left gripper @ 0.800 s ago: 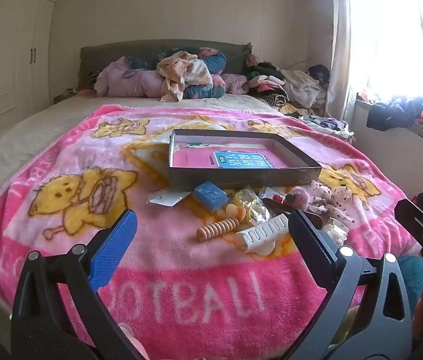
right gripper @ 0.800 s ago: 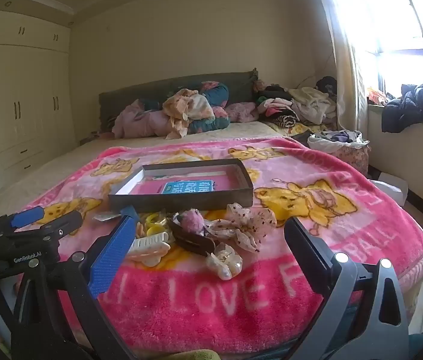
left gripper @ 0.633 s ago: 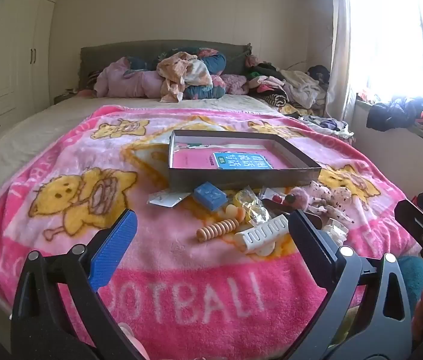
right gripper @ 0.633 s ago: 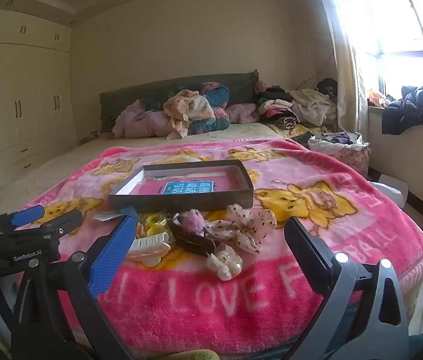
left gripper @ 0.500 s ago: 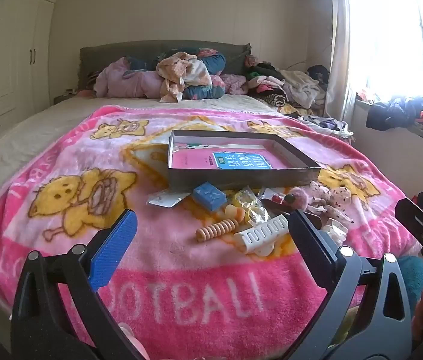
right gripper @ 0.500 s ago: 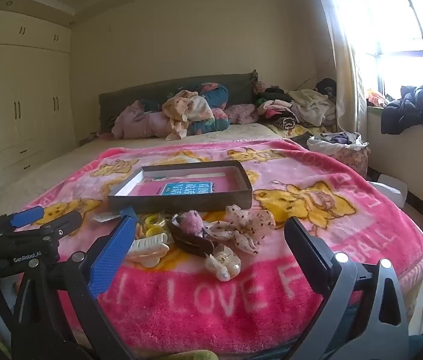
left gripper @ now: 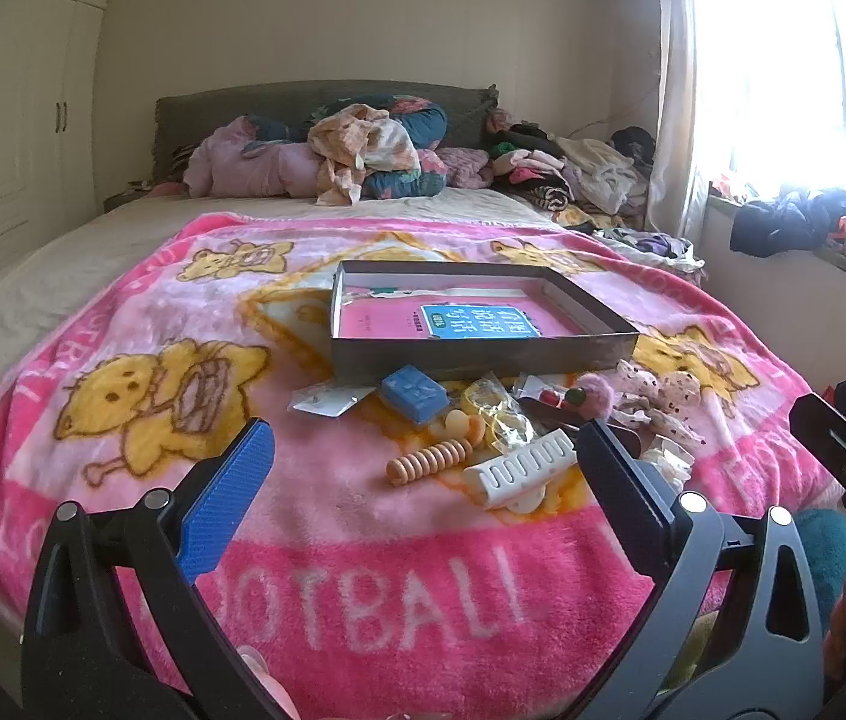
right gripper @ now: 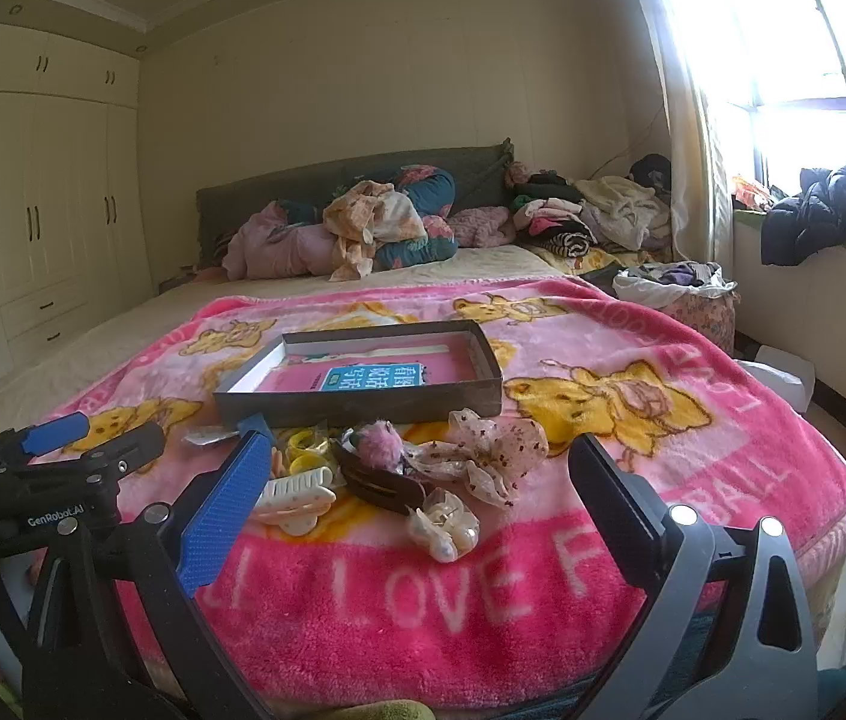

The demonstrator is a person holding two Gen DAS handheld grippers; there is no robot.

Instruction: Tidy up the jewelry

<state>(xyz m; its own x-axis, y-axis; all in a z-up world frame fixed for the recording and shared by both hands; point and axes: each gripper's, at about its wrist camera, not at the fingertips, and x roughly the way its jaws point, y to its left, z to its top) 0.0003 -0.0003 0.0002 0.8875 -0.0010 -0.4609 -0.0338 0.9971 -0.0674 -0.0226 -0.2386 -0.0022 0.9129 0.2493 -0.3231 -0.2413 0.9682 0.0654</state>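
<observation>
Jewelry pile (left gripper: 501,426) lies untouched before the box (left gripper: 471,354); I see nothing moved, both hand-held grippers, left (left gripper: 423,468) and right (right gripper: 417,492), spread empty, sorting unstarted.

"LOVE" and "OOTBALL" on pink blanket (right gripper: 633,396), "GenRobot.AI" on left gripper (right gripper: 93,438)

Both grippers (left gripper: 423,468) (right gripper: 417,480) wide open, empty

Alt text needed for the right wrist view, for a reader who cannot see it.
The open right gripper hovers empty before hair accessories heaped on a pink blanket: a white claw clip, a dotted fabric bow and a pink pompom. Behind them lies a shallow grey box; the left gripper shows at the left edge.
</observation>
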